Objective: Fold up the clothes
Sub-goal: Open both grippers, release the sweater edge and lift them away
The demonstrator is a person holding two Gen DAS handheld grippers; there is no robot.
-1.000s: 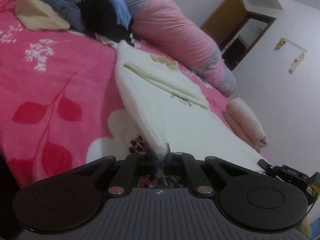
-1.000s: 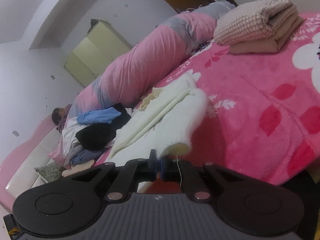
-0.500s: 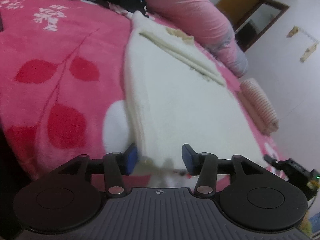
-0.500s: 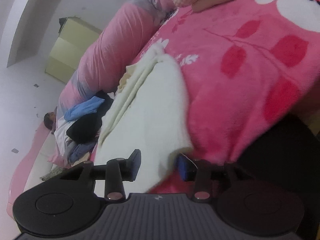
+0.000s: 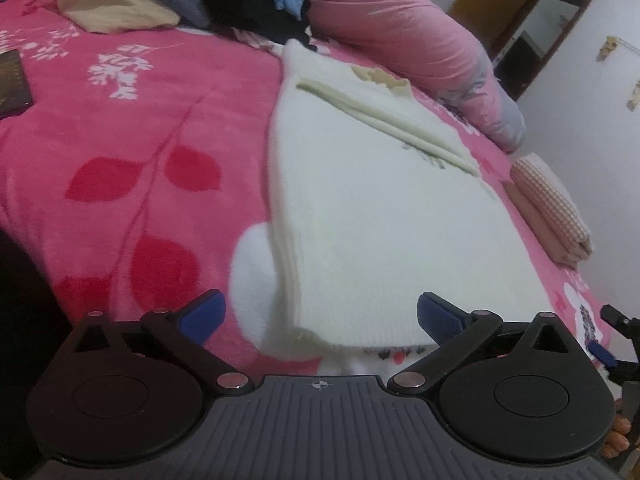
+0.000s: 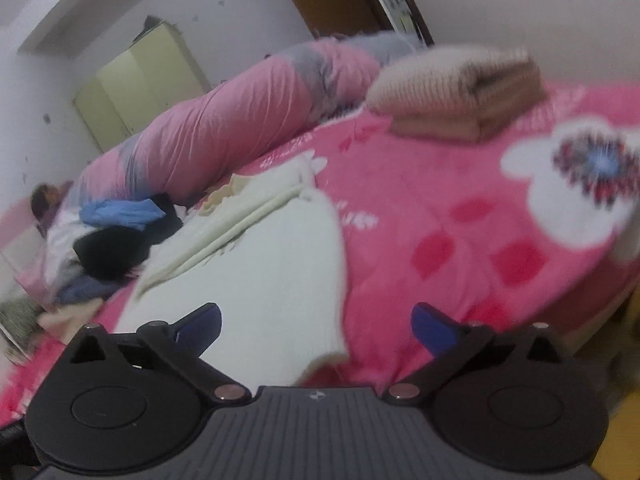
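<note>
A second ago both claws were pinched on the near hem of the white garment and held it lifted; now the cloth lies flat on the bed and both claws are opening, nothing pressed between the blue pads; the left claw (image 5: pixel 318 316) stands spread with the garment's left hem corner just ahead of it, and the right claw (image 6: pixel 316 322) stands spread with the right hem corner drooping toward the bed's near edge between its fingers but untouched.

The white garment (image 5: pixel 384 216) is laid lengthwise on the pink bedspread (image 5: pixel 120 152), narrowed, with its sleeves folded in as long cream strips toward the far end; I judge the sideways folding done and the lengthwise fold still to make, likely by taking the hem and carrying it toward the collar.

Near edge: the hem sits right at the bed's brink, so a careless tug could slide it off; to the left there is open bedspread, with a dark flat object (image 5: pixel 14 82) well off at the far left; to the right, a folded stack (image 6: pixel 456 92) lies well apart; beyond, the pile of unfolded clothes (image 5: pixel 224 4) and the long pink bolster (image 5: pixel 400 48) close off the far side, just past the collar.
</note>
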